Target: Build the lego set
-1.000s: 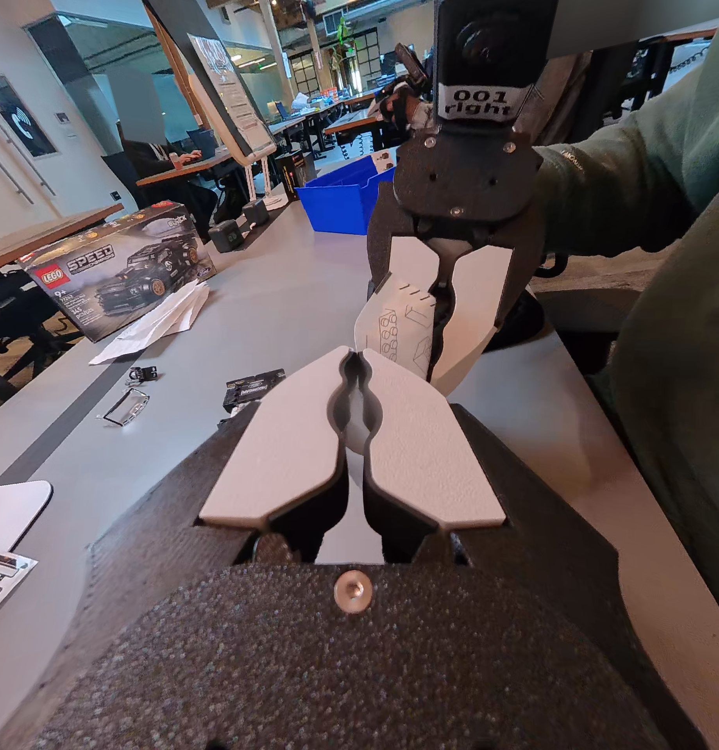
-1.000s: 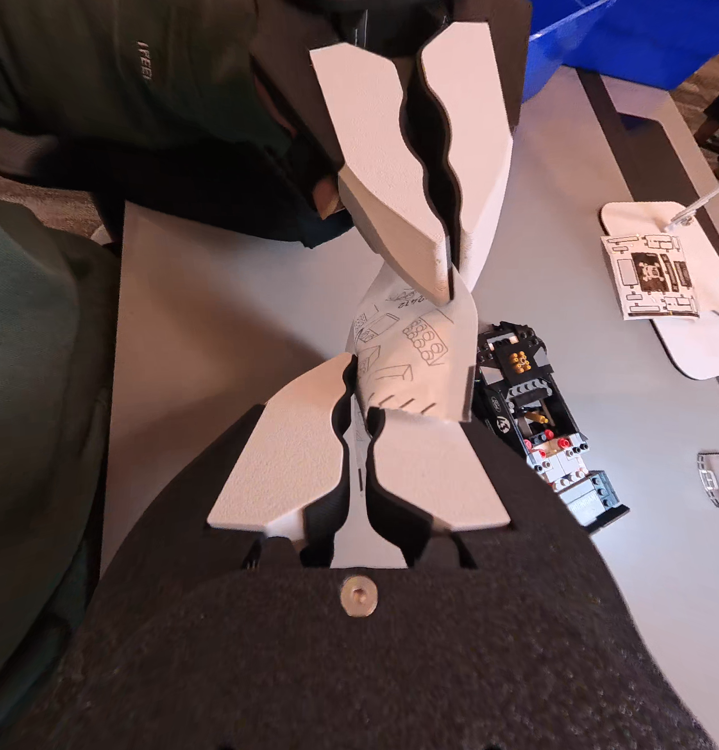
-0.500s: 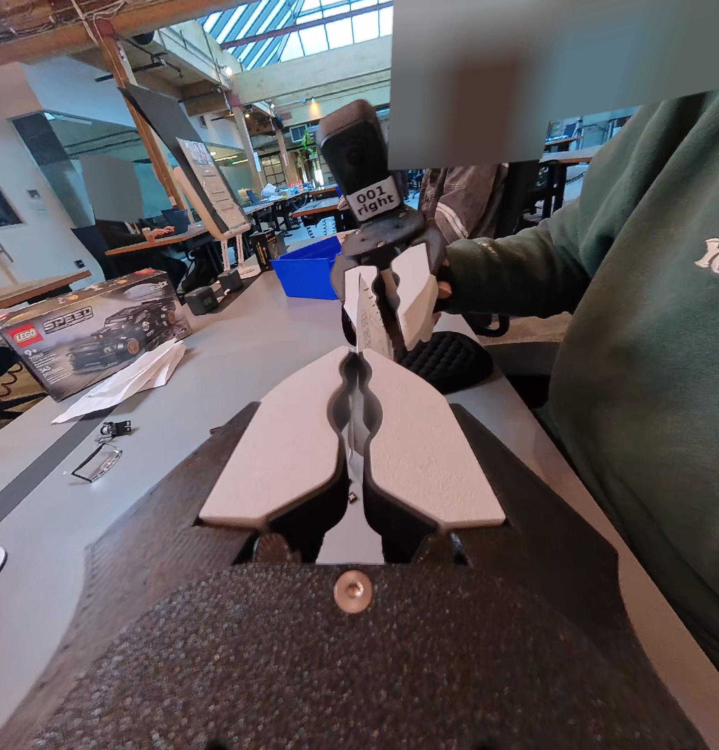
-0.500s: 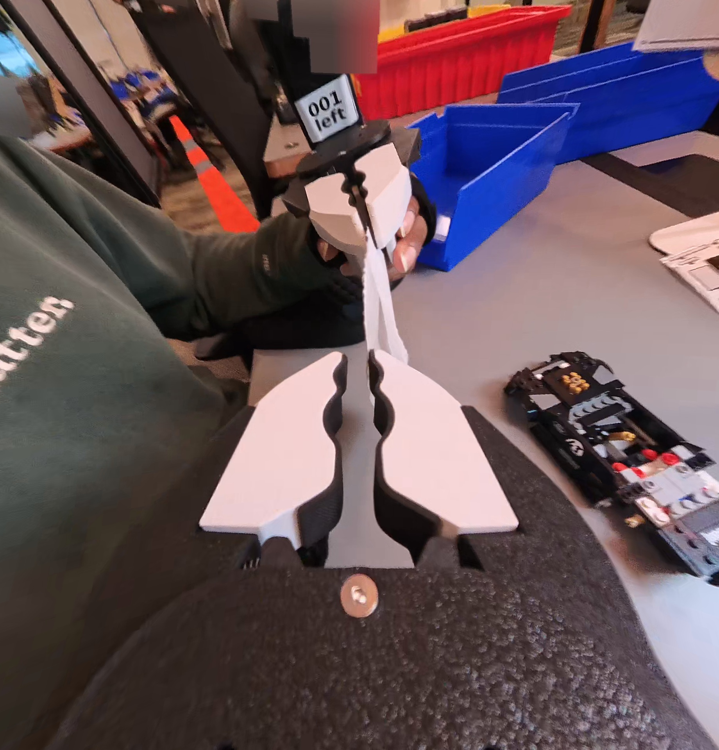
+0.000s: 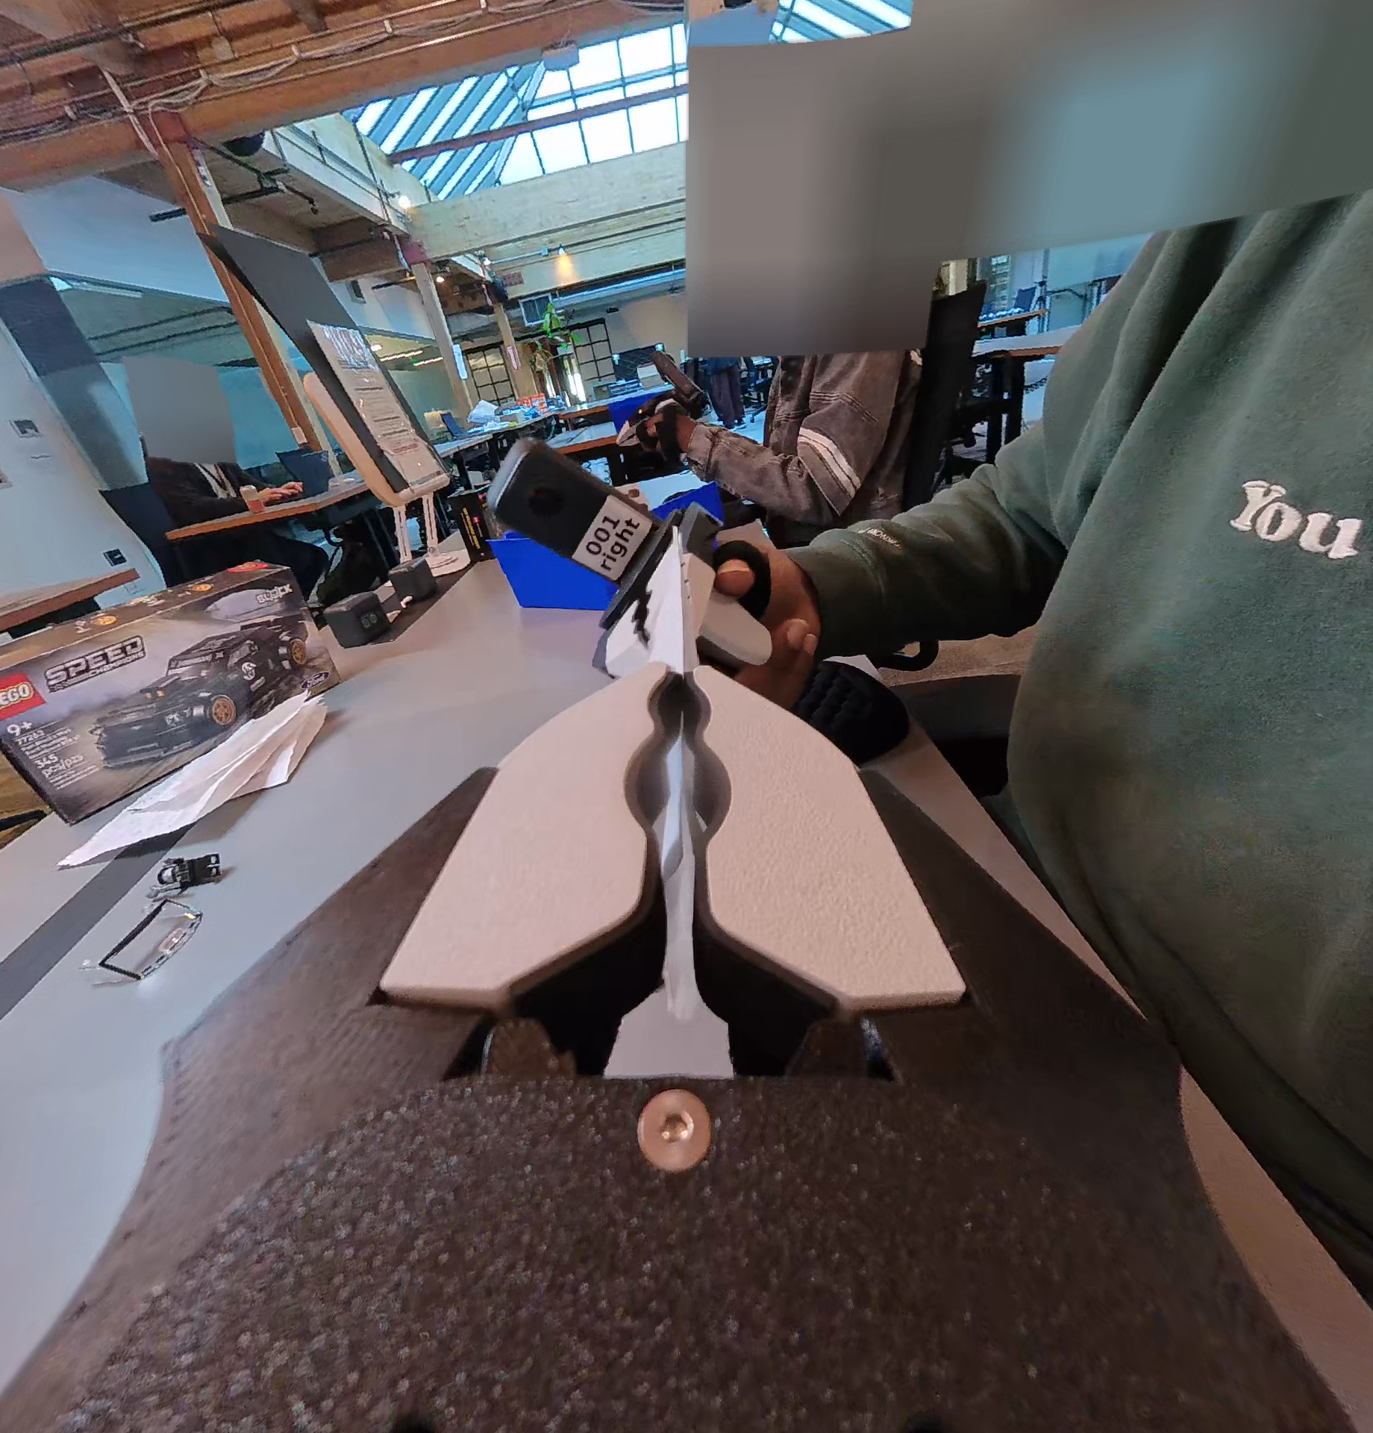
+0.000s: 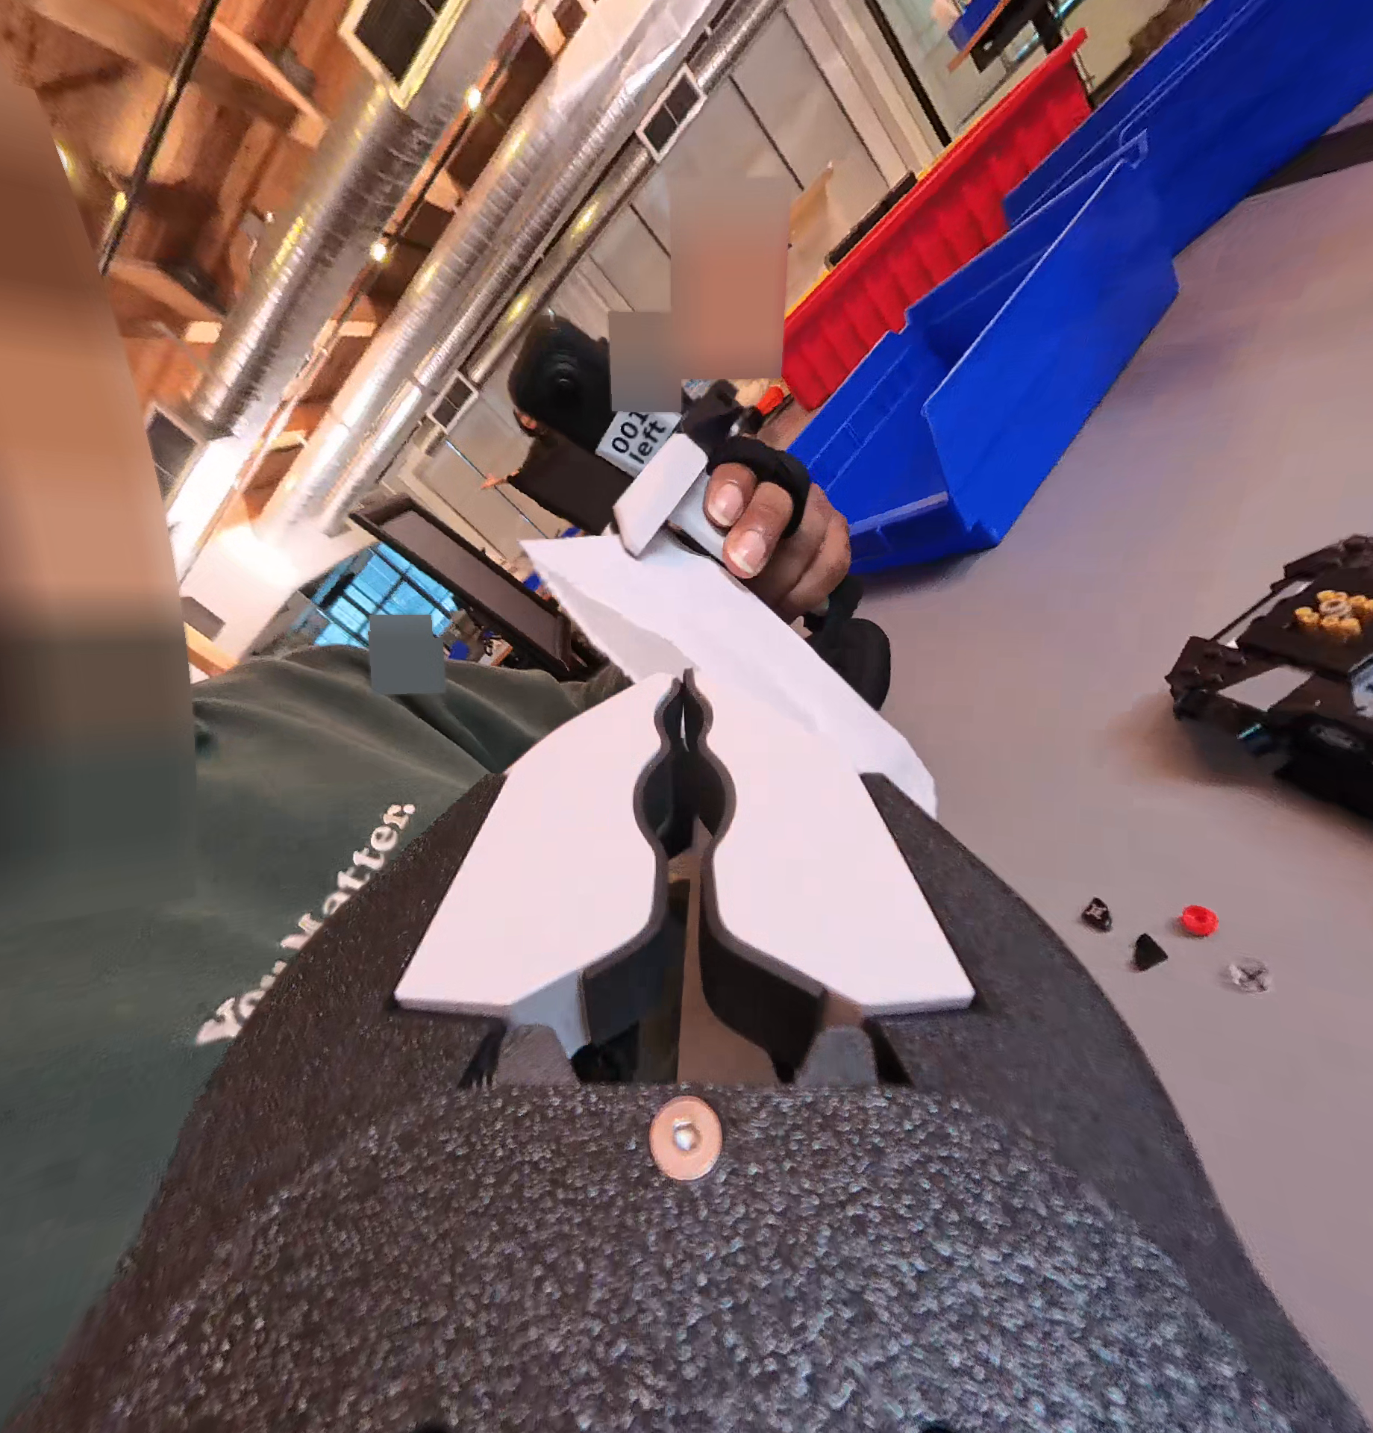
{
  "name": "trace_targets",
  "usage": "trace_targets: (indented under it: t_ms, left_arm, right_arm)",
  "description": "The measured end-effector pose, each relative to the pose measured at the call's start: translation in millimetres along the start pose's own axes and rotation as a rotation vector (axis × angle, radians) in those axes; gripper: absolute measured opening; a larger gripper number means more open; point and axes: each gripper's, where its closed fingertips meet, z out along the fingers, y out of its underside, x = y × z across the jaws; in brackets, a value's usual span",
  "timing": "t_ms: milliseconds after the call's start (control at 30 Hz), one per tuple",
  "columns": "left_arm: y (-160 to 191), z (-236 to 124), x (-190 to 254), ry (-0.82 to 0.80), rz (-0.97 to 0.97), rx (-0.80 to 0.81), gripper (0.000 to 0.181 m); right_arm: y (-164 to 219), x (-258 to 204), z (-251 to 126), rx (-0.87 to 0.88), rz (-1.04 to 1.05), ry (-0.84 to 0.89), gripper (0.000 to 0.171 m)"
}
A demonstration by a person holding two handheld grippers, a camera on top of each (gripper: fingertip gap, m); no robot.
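Both tools clamped on one white paper bag (image 6: 714,643): left tool (image 5: 679,686) and right tool (image 6: 687,682) gripping opposite ends, now pulled farther apart and higher than a second ago. Small loose pieces (image 6: 1199,920) on tabletop (image 6: 1055,698) at 3 o'clock; bag evidently emptied. Part-built car (image 6: 1311,698) at 2 o'clock.

Open office hall: exposed timber ceiling beams (image 5: 203,116), bright skylight (image 5: 559,116), silver ventilation ducts (image 6: 342,209), grey table (image 5: 451,667).

Bright skylight (image 5: 590,101) daylight, fisheye edges, right wrist view w/ blur.
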Motion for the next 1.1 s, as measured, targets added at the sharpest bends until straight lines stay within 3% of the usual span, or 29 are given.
trace_targets:
  t_ms: [100, 267, 533, 700, 1100]
  left_arm:
    - [-1, 0, -1, -0.007, 0.005, 0.0, 0.0]
    - [3, 3, 1, -0.003, 0.0, -0.015, 0.0]
    - [13, 17, 1, -0.041, -0.002, -0.046, 0.0]
    - [11, 16, -4, -0.075, 0.003, -0.04, 0.0]
    - [17, 20, -5, -0.097, 0.025, -0.083, 0.0]
  right_arm:
    - [0, 8, 1, 0.012, 0.061, 0.026, 0.0]
    - [14, 22, 11, -0.103, -0.118, 0.211, 0.0]
    - [32, 37, 29, -0.364, -0.744, 0.537, 0.0]
    - [27, 30, 43, -0.278, -0.842, 0.537, 0.001]
    - [29, 21, 51, -0.227, -0.947, 0.503, 0.037]
